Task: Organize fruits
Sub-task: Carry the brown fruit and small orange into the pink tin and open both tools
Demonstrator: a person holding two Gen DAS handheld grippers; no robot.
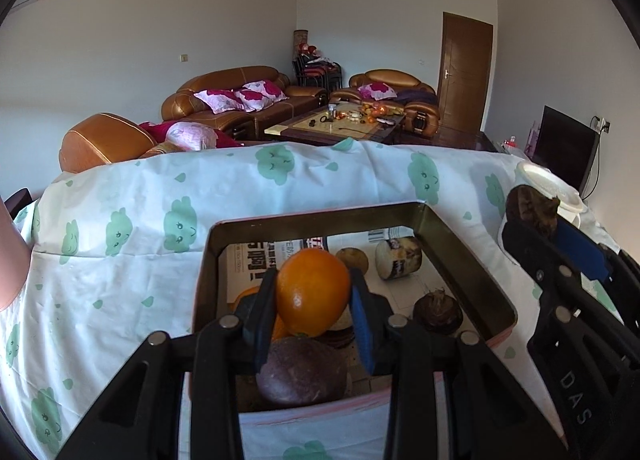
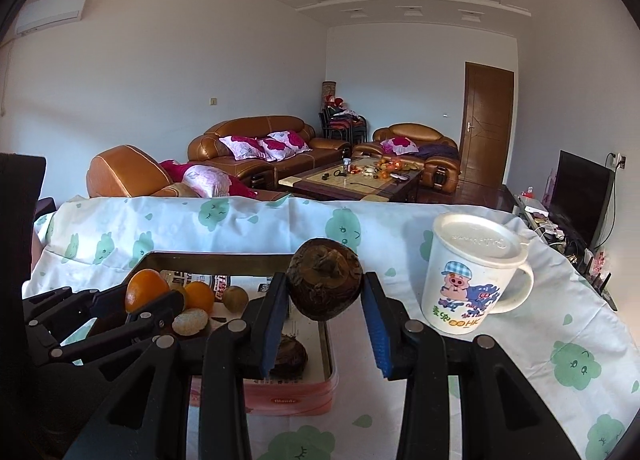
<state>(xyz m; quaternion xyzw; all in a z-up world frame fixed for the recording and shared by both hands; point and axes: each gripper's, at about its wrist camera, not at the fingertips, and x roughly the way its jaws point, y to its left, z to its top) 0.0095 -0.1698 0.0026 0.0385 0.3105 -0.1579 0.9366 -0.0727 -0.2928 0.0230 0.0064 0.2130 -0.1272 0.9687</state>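
Left hand-held gripper (image 1: 312, 302): pads clamped on an orange (image 1: 313, 291), held above the tin tray (image 1: 472, 244). Right hand-held gripper (image 2: 325, 302): pads closed on a dark brown fruit (image 2: 325, 289), held above the tray's right edge. Tray sits mid-tabletop on the cloud-print cloth (image 1: 132, 220), paper-lined, holding another orange (image 2: 199, 296), a peeled mandarin (image 2: 190, 321), a brownish round fruit (image 1: 352, 259), a purple-brown fruit (image 1: 302, 372), more dark fruit (image 1: 437, 310) and a small jar (image 1: 398, 258). Lidded cartoon mug (image 2: 468, 284) stands near the tabletop's right edge.
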